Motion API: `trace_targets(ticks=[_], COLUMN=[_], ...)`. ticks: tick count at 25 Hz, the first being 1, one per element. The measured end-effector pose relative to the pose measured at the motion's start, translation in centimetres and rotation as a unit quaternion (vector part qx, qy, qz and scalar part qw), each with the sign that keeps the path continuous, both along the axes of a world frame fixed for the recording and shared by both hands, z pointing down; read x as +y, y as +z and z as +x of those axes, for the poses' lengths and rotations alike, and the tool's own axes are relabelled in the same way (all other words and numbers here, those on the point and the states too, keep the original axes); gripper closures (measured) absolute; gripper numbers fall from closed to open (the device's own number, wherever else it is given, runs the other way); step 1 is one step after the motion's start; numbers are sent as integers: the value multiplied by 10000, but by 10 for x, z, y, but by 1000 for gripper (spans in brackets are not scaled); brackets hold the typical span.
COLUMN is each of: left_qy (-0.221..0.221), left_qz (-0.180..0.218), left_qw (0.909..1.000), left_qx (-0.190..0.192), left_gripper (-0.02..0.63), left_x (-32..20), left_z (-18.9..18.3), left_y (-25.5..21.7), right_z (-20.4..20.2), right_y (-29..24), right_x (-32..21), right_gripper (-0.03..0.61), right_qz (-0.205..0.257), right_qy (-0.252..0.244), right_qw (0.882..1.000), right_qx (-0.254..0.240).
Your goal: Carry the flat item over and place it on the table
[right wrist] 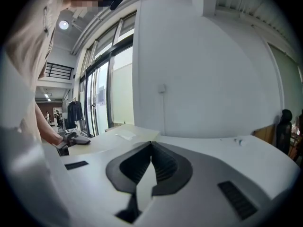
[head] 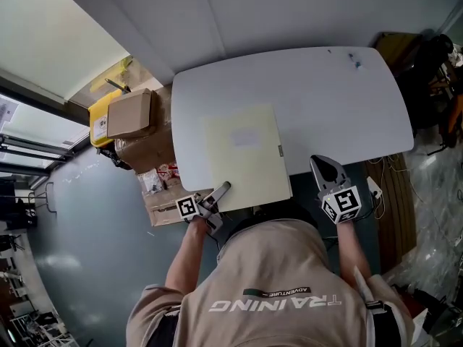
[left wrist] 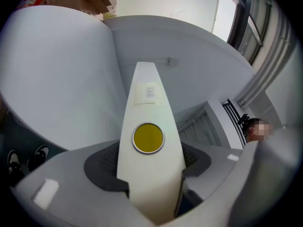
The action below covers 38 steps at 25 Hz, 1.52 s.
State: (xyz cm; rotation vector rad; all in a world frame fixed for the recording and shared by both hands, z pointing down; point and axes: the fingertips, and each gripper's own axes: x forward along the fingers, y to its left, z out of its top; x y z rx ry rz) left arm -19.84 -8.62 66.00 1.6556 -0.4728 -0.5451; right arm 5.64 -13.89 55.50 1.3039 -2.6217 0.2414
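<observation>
At the far left, on the floor beside the table, we see a cardboard box (head: 129, 114) that plays no part. Next comes our left gripper (head: 221, 191), its jaws clamped on the near left corner of the flat item (head: 242, 157), a pale cream board with a small label on its face. The board lies over the near left part of the white table (head: 325, 100), its near edge hanging out past the table's rim. We cannot tell whether it already rests on the top or hangs just above it. To the right, near the table's near edge and well apart from the board, our right gripper (head: 323, 165) has its jaws together on nothing. We judge the carry nearly done, with the set-down in hand. Next we should slide the board farther in, lay it flat, then open the left jaws.
</observation>
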Motion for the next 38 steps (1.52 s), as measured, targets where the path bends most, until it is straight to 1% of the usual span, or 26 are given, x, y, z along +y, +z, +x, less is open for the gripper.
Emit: trace_targets(ticks=[4,6,12,14,16,19,25,29,31,34,38], left_qy=[-45,-66,-121,-120,-141,-212,-358,-387,-342,-153,45], left_qz=[-16,3,75,66,29,-140,-438,-600,-698,-745,-779], left_qw=[10000,9999,9998,9999,9999,9996,9984,9974,9970,9965,9961], left_qx=[33,110,104,50,11,84,75,88,-58,-350,-407], left_gripper=[330,330,328,328,328,328,328,328,328,328,328], left_x=[-37,-55,-115,-132,-148,-170,-234,-281,-300,-321,-335], left_z=[11,16,24,24,21,15,-2,-6,-10,-14,-11], left_y=[-8,-14,-18,-17,-14,-7,16,37,47,58,66], right_z=[8,8,9,8,8,5,4,10,12,13,19], right_y=[1,0,5,3,3,3,-4,2,6,11,15], right_x=[-34,-52,-110,-121,-129,-131,-141,-142,-140,-138,-139], right_gripper=[574,574,574,574,574,574,574,574,574,574,574], right_qz=[209,271,225,187,157,77,-28,-86,-173,-214,-220], right_qy=[-180,-295,-698,-845,-922,-959,-635,-391,-312,-236,77], right_qw=[9995,9991,9973,9962,9956,9954,9980,9991,9991,9989,9990], right_qx=[161,153,-10,-73,-36,-11,-15,162,226,337,380])
